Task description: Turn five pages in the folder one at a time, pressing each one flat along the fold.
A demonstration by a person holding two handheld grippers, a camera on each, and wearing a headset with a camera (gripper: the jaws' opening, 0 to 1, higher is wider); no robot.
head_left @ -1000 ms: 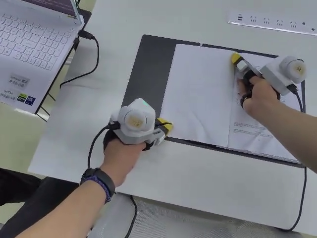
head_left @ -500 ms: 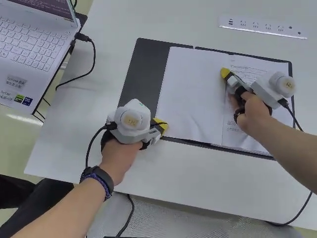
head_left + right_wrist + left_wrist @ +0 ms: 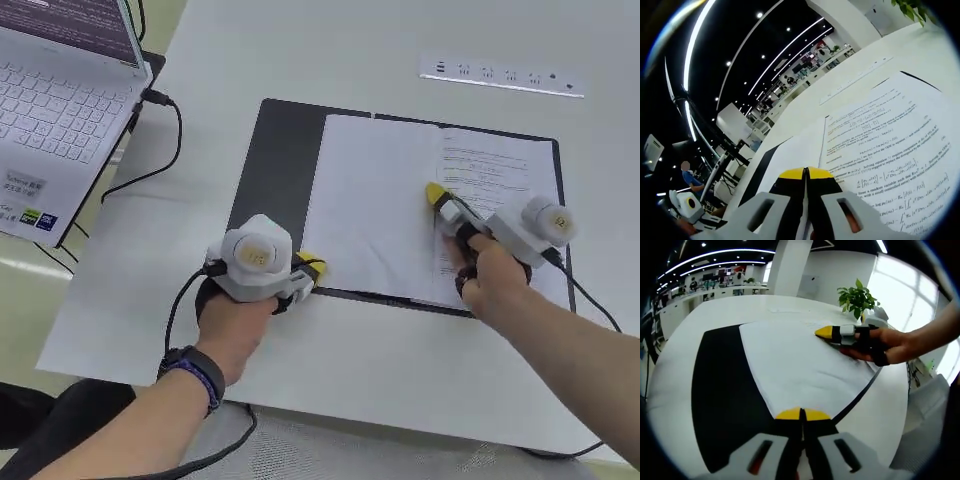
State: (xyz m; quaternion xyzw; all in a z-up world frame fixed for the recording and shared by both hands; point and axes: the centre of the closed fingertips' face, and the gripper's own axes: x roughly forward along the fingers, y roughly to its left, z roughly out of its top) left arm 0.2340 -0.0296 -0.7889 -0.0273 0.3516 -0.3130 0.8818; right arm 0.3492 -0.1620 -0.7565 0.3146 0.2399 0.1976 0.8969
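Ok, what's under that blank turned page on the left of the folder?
The folder's black cover shows beyond the left and near edges of the blank page. Whatever lies directly beneath the sheet, other pages or bare cover, is hidden.

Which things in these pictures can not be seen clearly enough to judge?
Printed page text: too small to read in the head view.
Fold beneath the right tongs: covered by them, head view.
Folder, near-left corner: hidden under the left tongs, head view.
Laptop: cut off by the head view's left edge.
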